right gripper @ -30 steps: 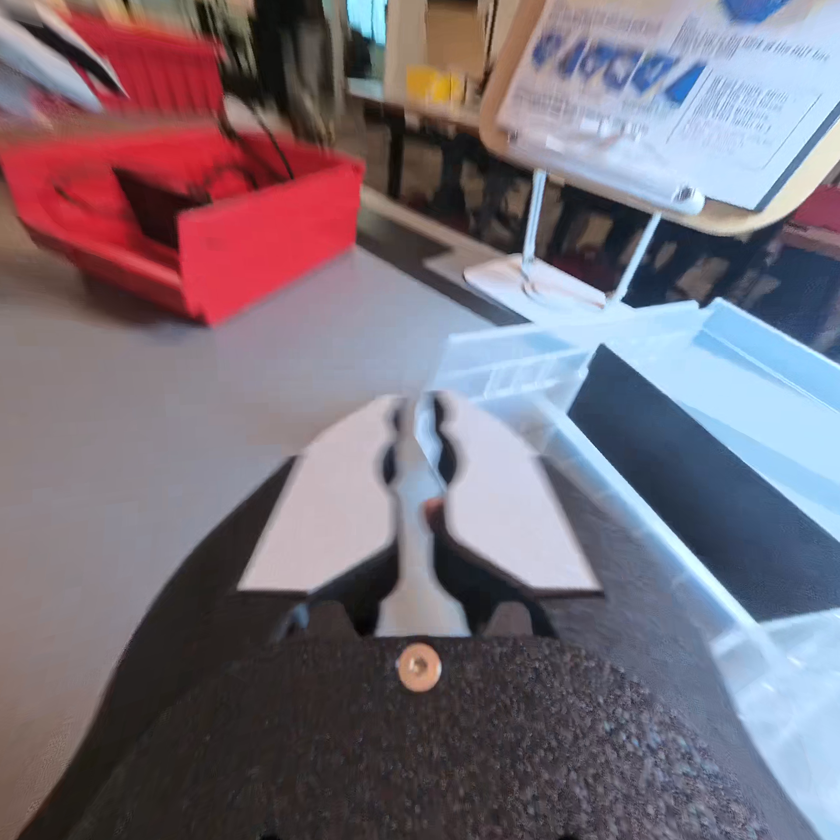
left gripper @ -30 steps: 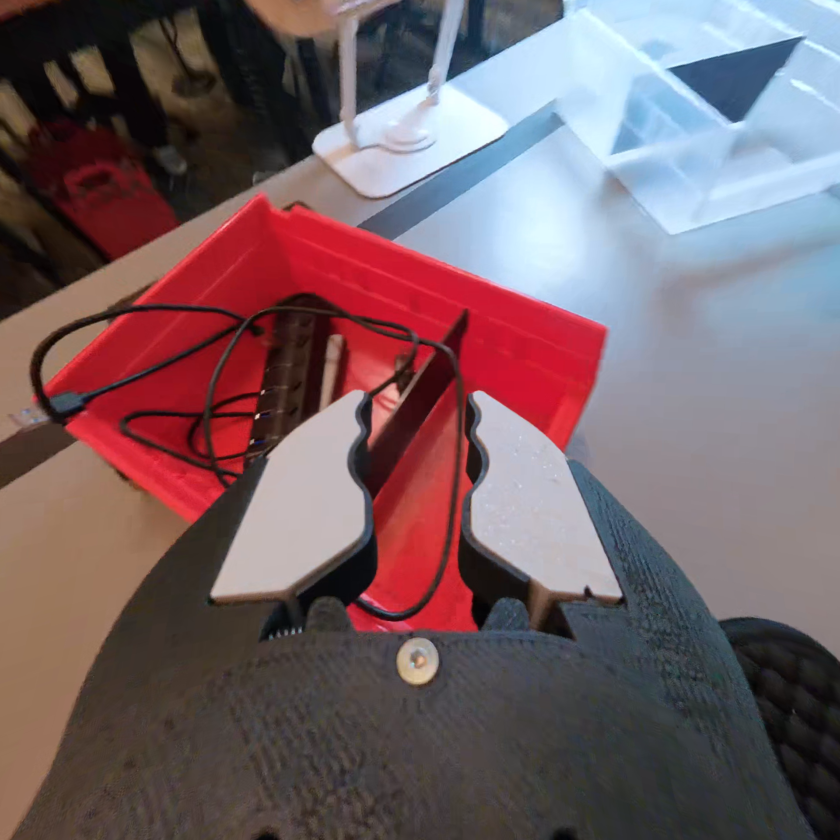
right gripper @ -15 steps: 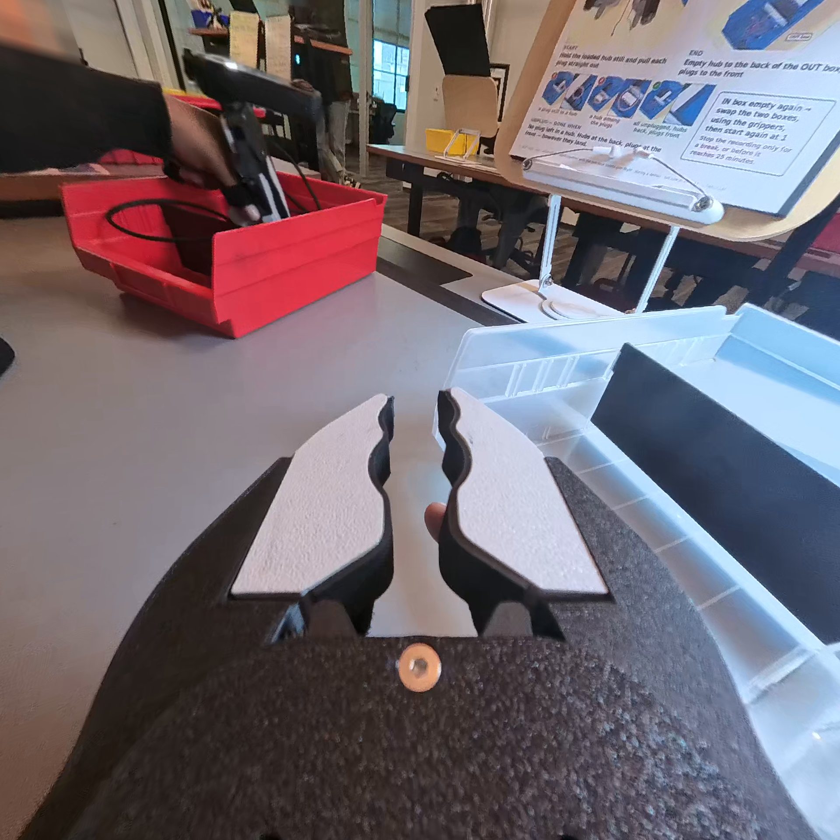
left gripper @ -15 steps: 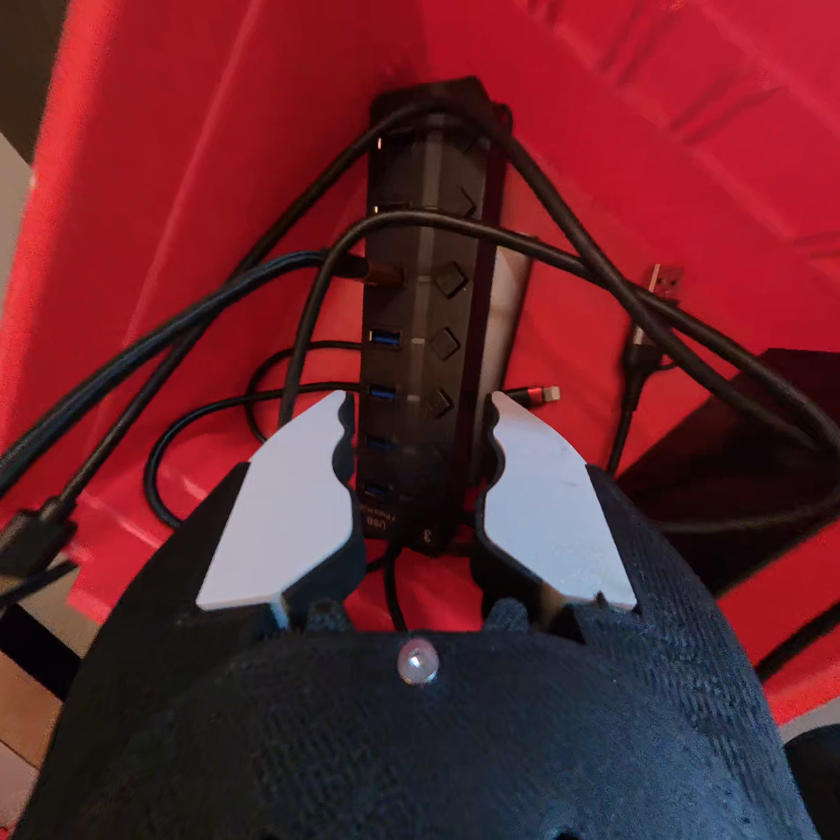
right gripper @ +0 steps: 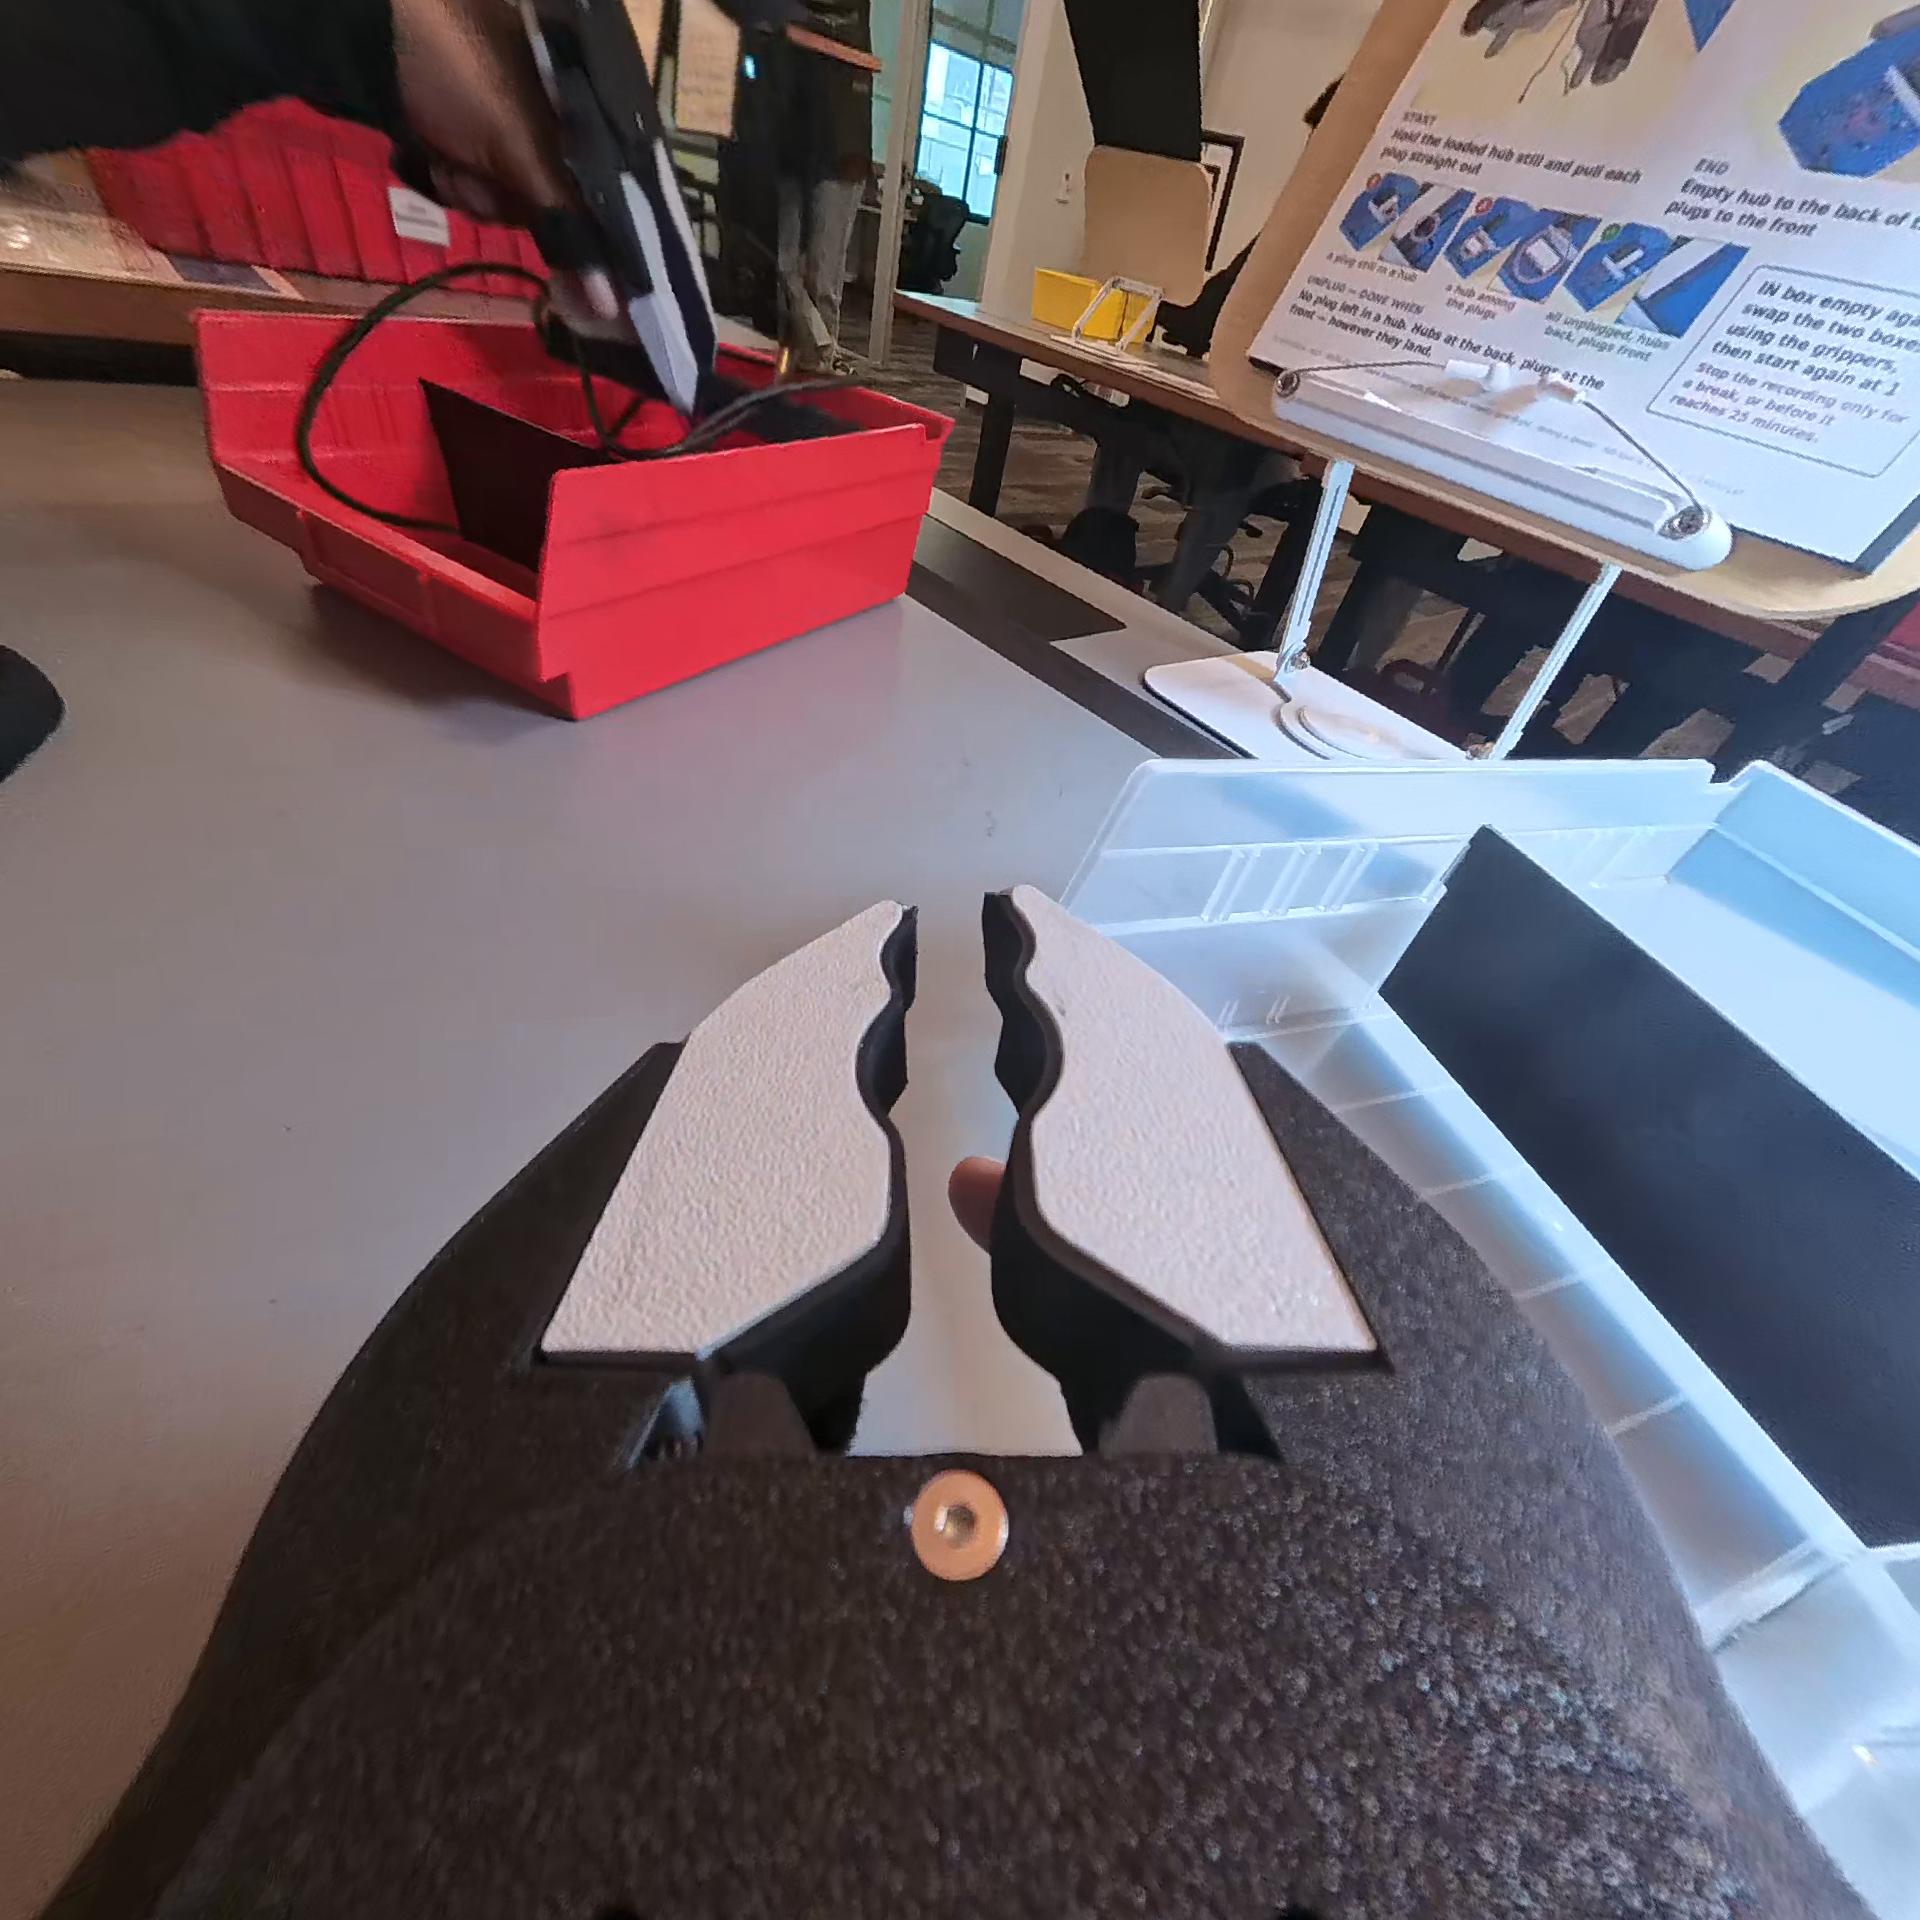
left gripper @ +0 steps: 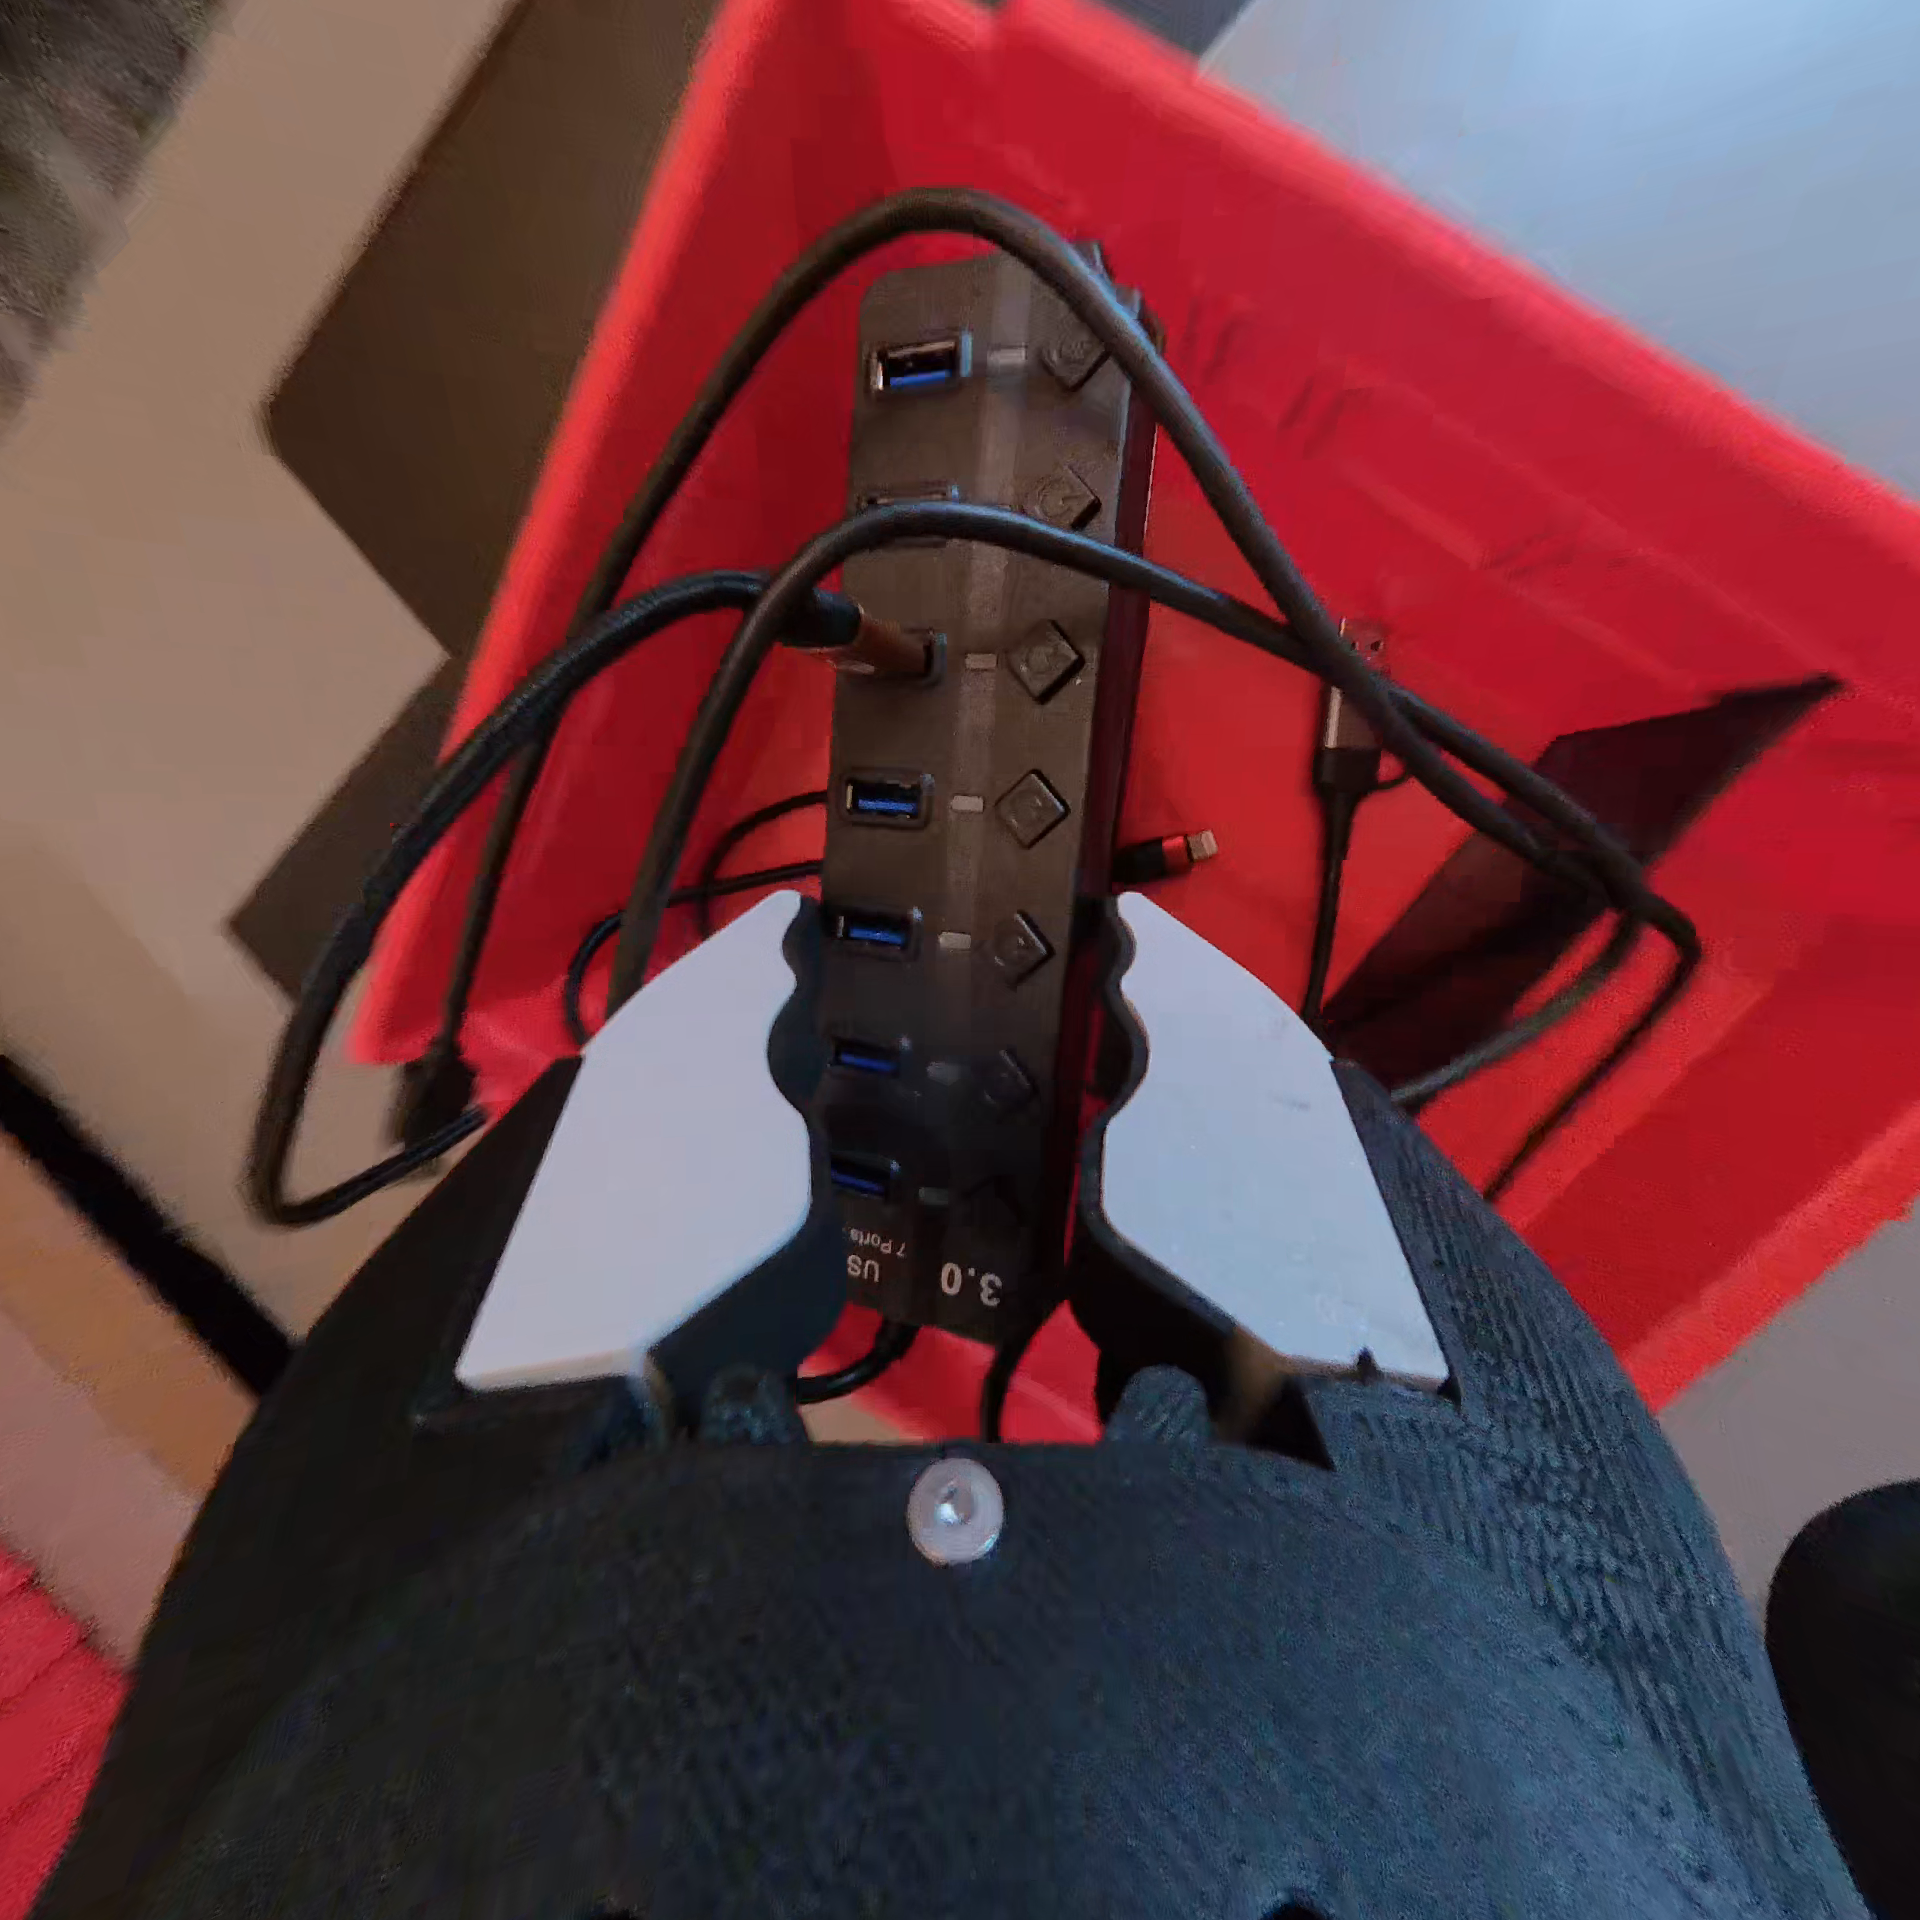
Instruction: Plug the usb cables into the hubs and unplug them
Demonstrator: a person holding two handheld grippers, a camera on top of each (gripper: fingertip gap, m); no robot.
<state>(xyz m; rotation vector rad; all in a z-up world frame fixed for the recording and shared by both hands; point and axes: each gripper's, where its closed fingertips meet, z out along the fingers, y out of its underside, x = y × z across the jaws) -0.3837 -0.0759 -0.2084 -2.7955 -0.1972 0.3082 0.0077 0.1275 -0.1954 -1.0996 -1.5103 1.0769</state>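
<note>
Left claw (left gripper: 956,1029) clamps the lower end of the black USB hub (left gripper: 971,790), held over the red bin (left gripper: 1455,582) on the desk (right gripper: 343,935). One braided cable (left gripper: 582,675) is plugged into the hub's third port from the far end; other black cables loop over the hub. A loose USB plug (left gripper: 1351,707) lies in the bin. Right claw (right gripper: 951,925), slightly parted and holding nothing, hovers over the desk just beside the clear bin (right gripper: 1299,862).
</note>
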